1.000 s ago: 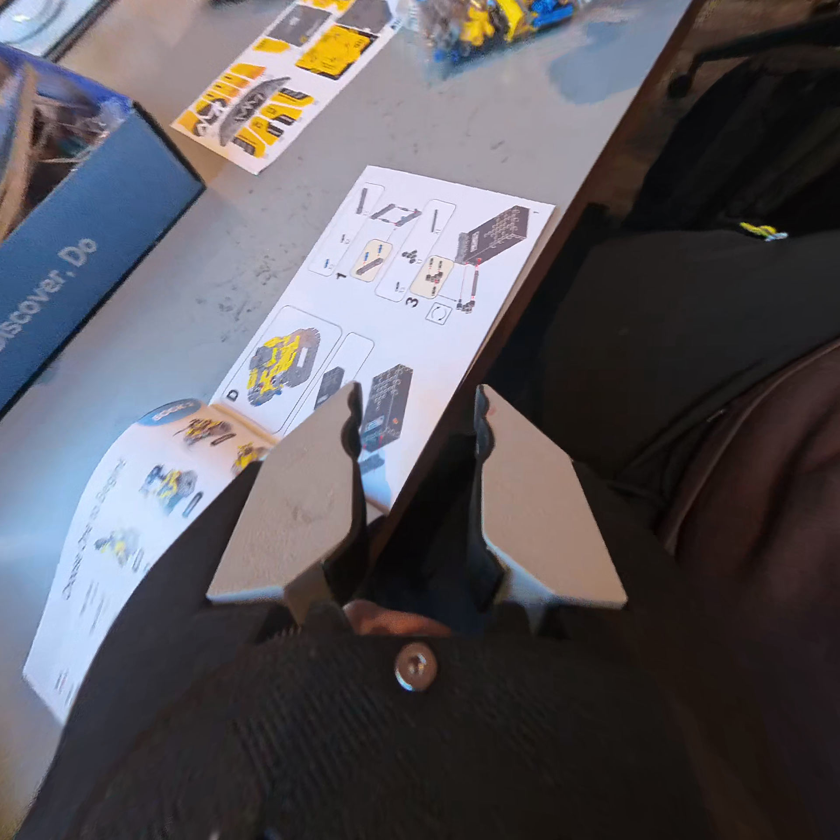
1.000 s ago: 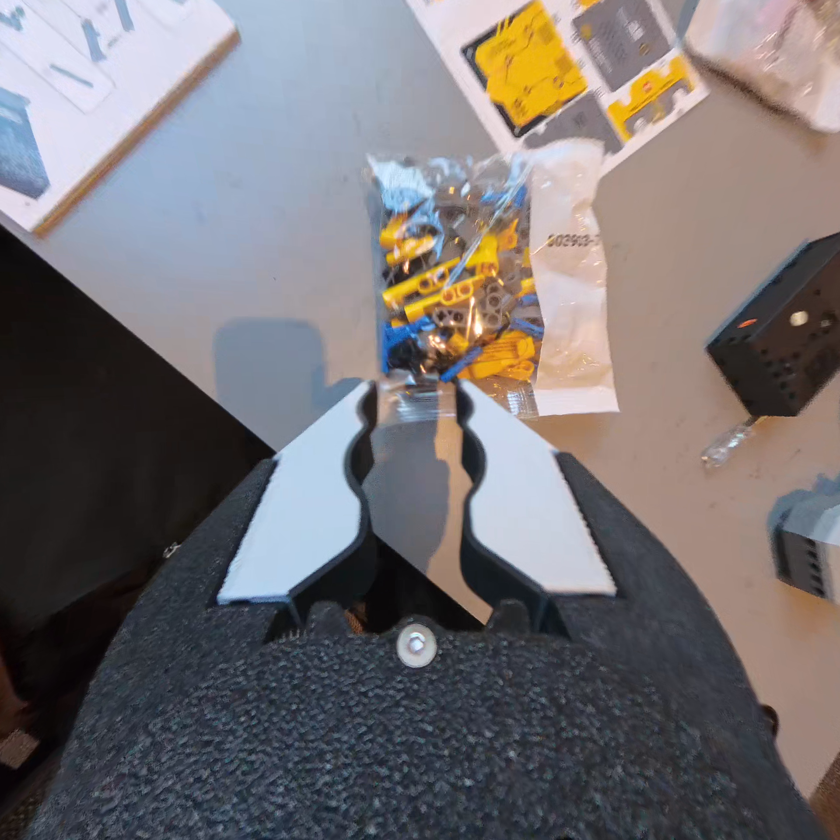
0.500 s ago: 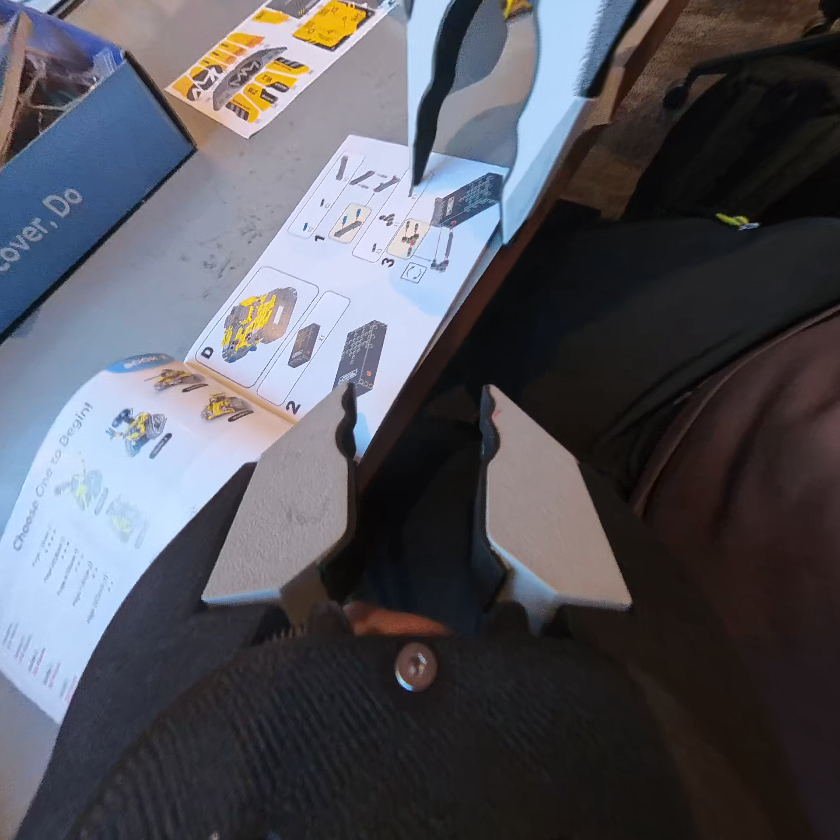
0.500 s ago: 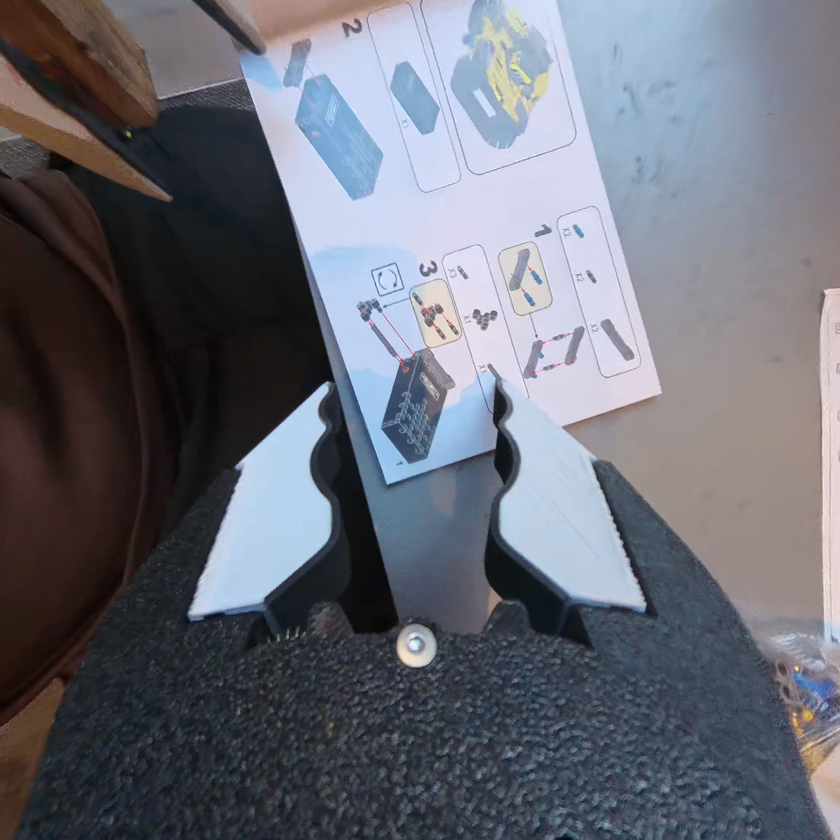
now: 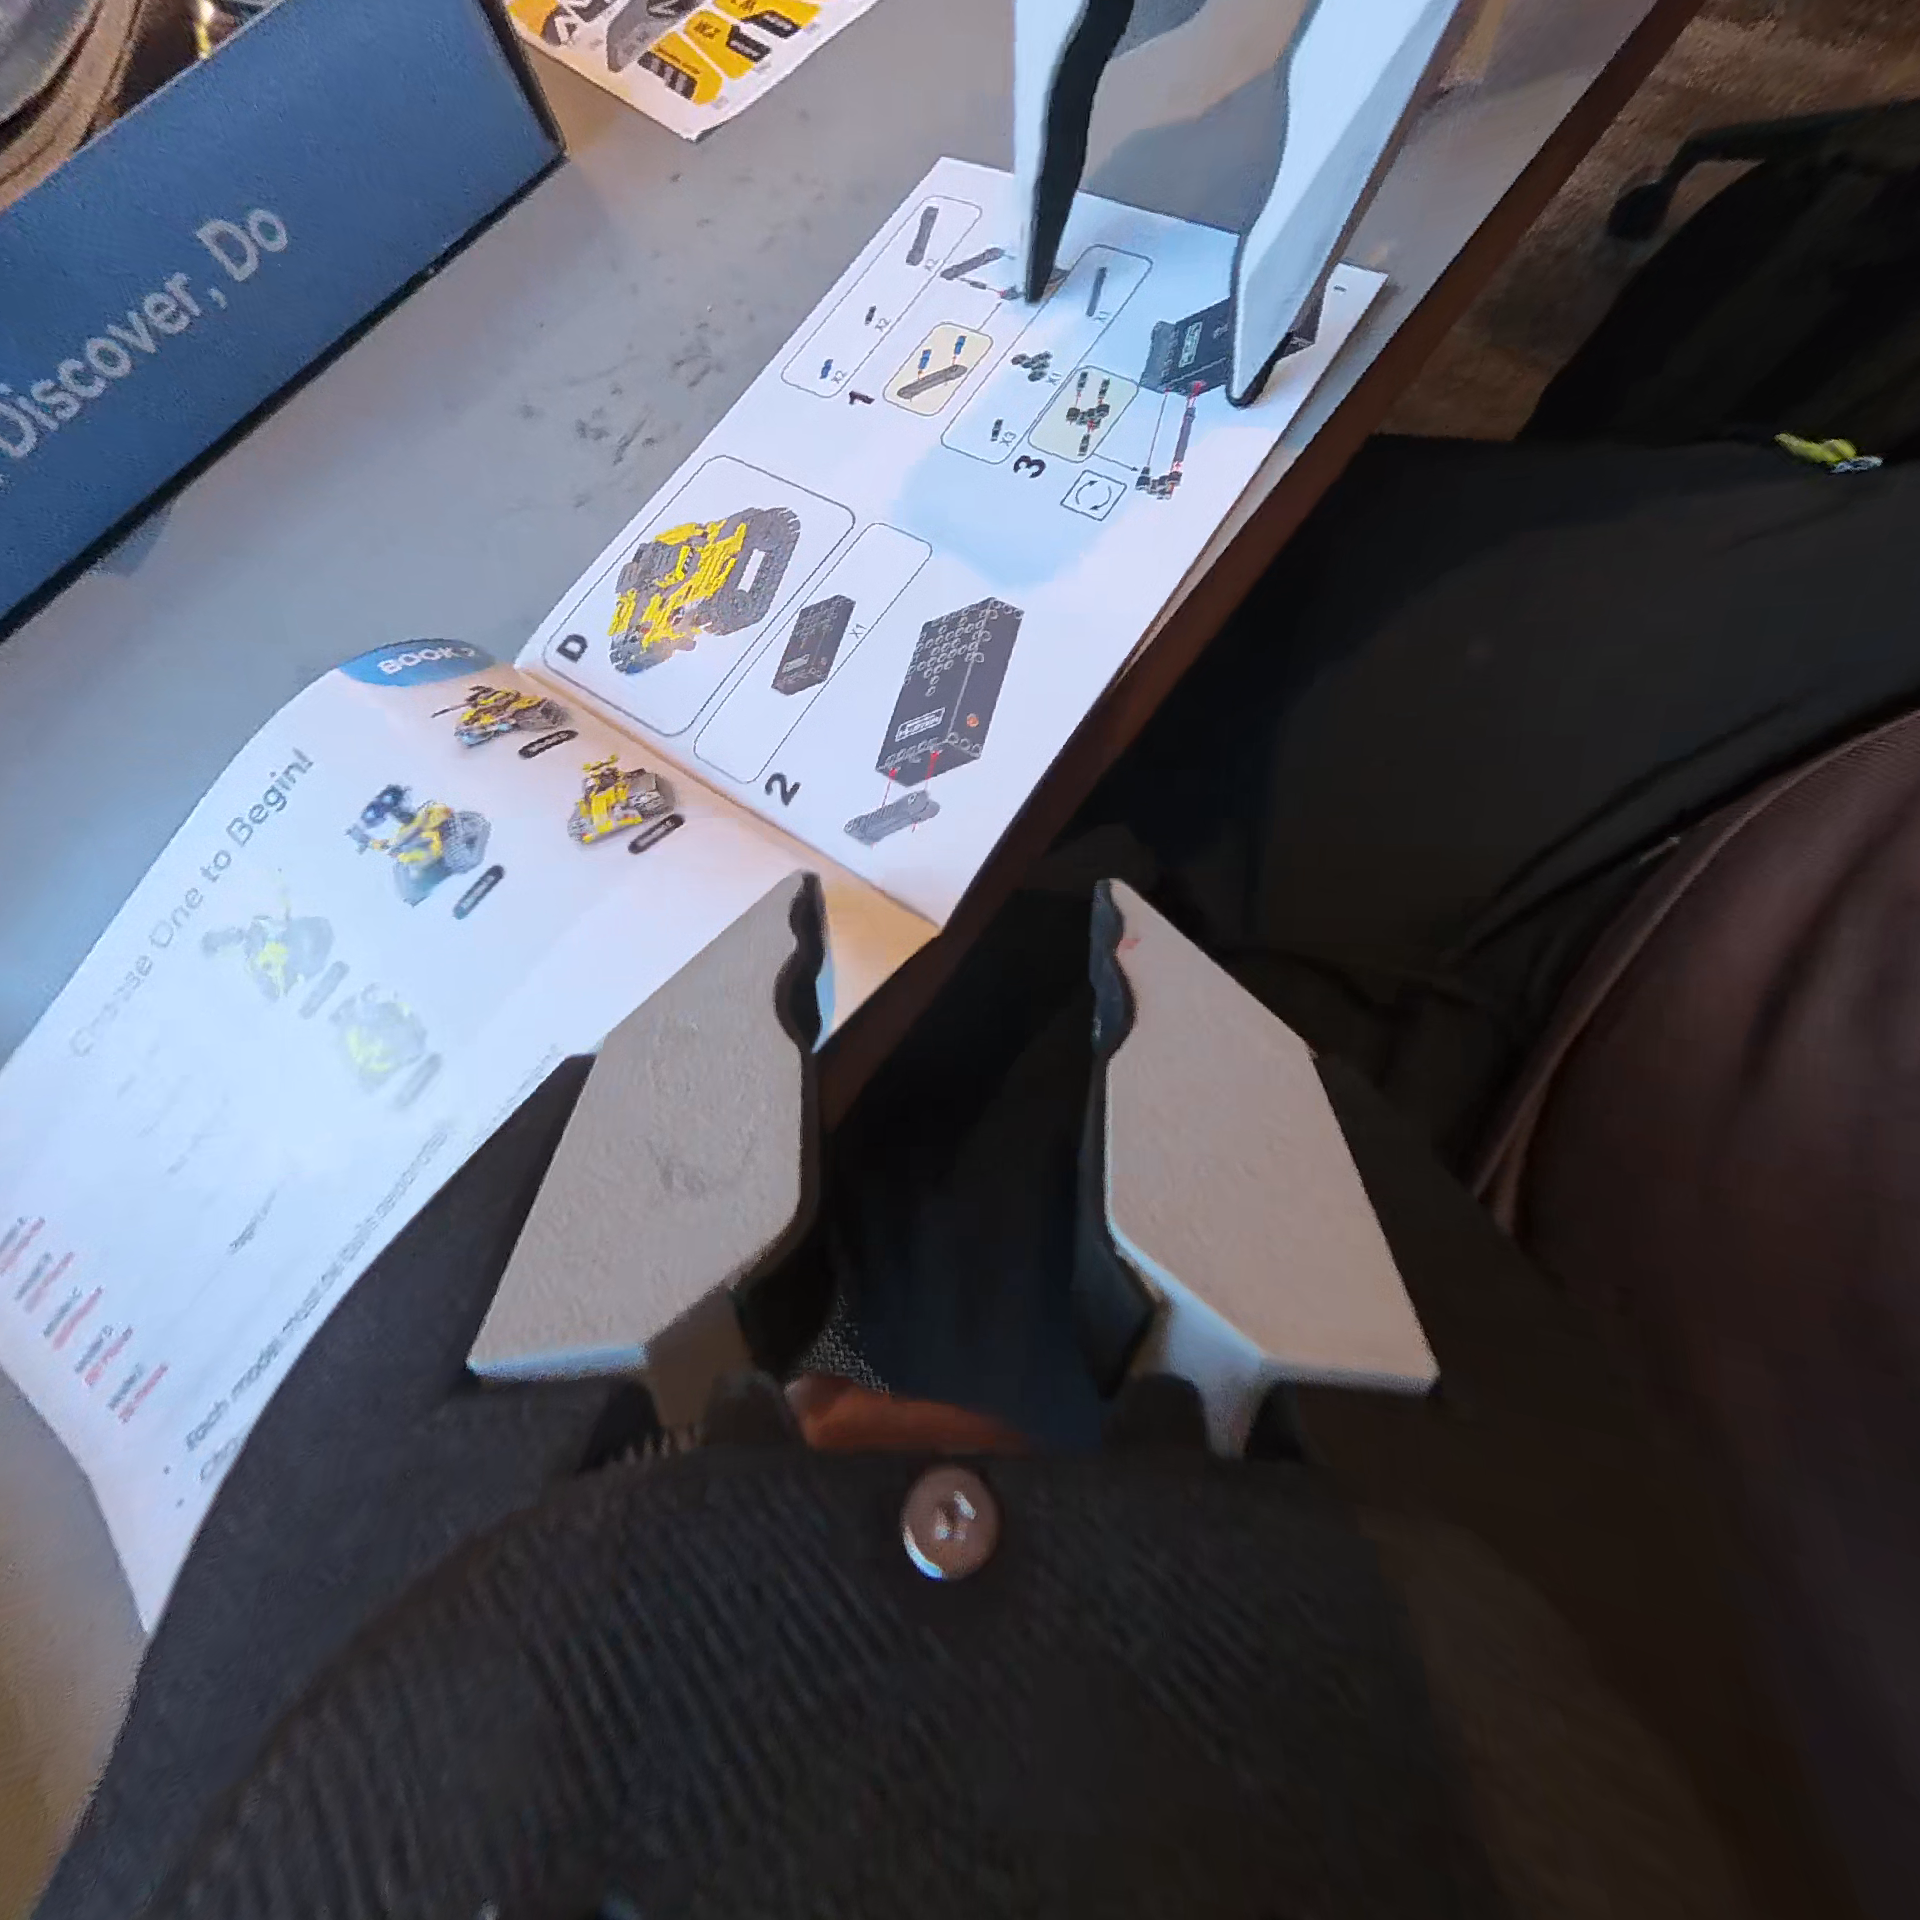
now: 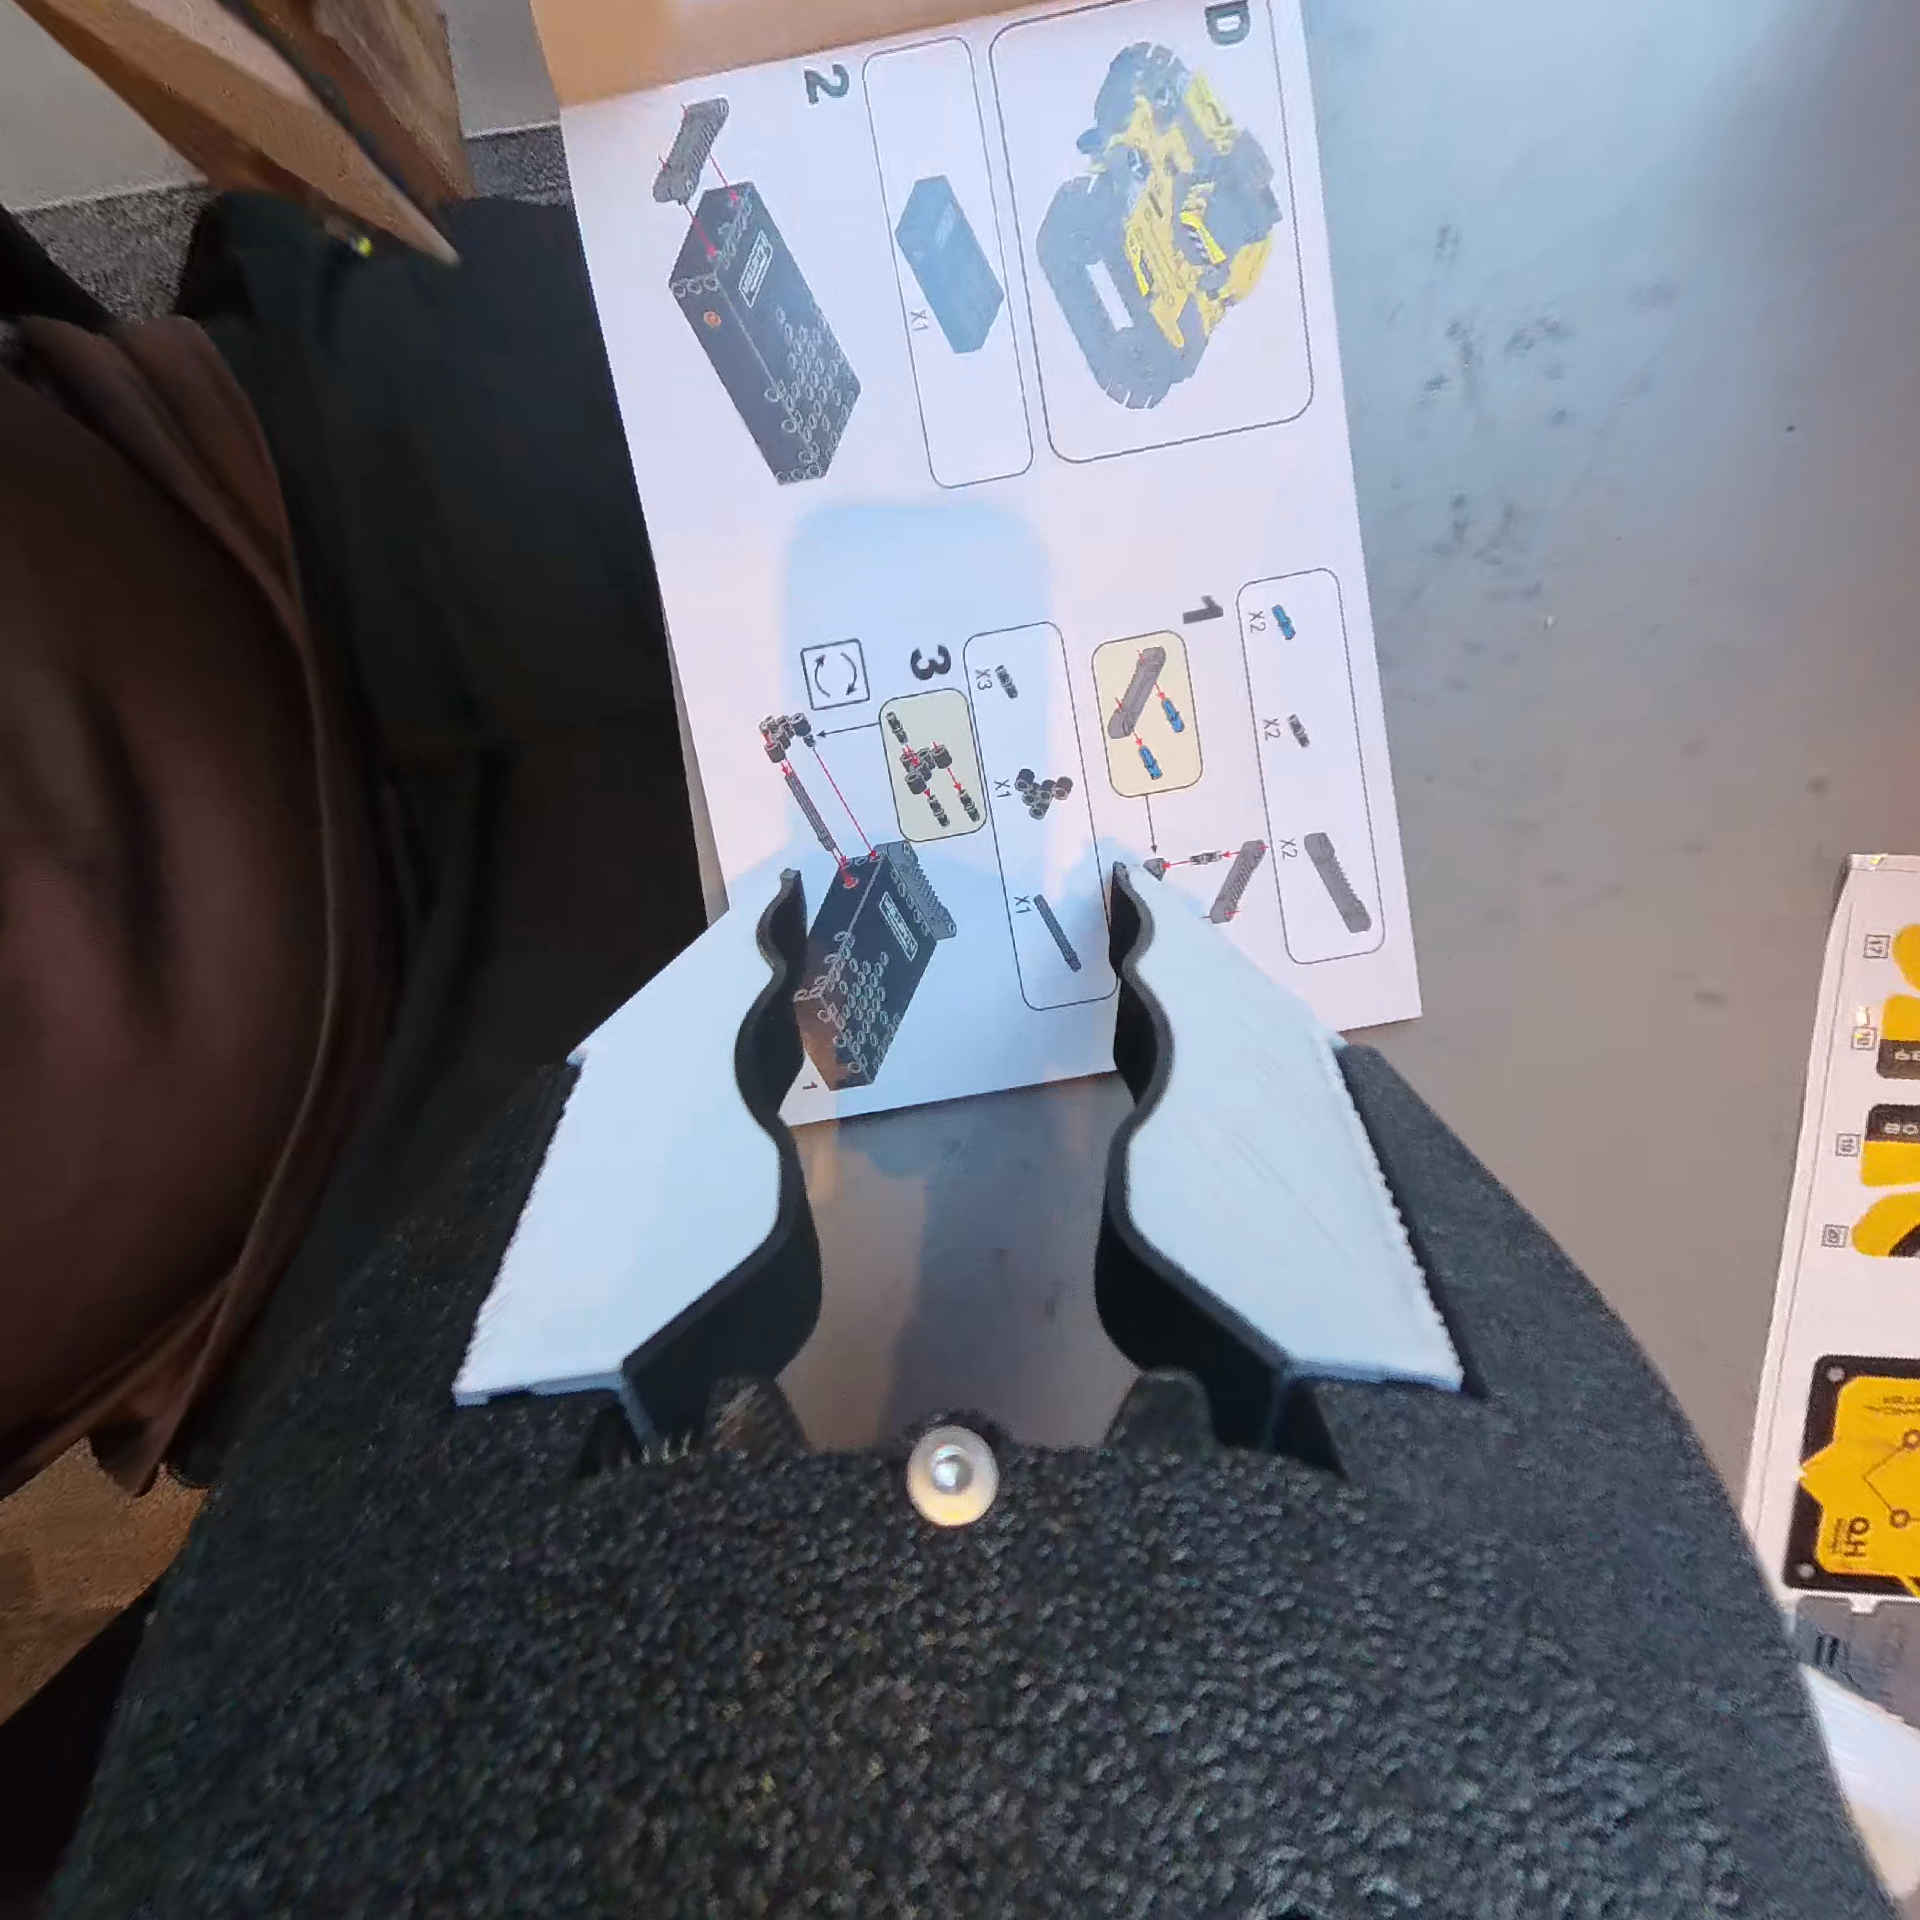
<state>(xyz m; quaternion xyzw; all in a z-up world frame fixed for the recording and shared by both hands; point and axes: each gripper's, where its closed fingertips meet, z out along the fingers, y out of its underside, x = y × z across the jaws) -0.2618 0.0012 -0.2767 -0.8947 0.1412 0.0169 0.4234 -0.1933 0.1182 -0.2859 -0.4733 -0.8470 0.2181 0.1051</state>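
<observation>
1. Grey-white fingers of my right gripper (image 6: 956,883) gape wide, empty, tips on the instruction booklet (image 6: 997,499) near its end edge.
2. My left gripper (image 5: 951,904) is also wide open, empty, over the table edge (image 5: 1382,436).
3. Booklet: thin, floppy, light paper, likely slippery; I'd pinch an overhanging edge.
4. Blue box (image 5: 239,301) and sticker sheet (image 5: 675,52) lie beyond.
</observation>
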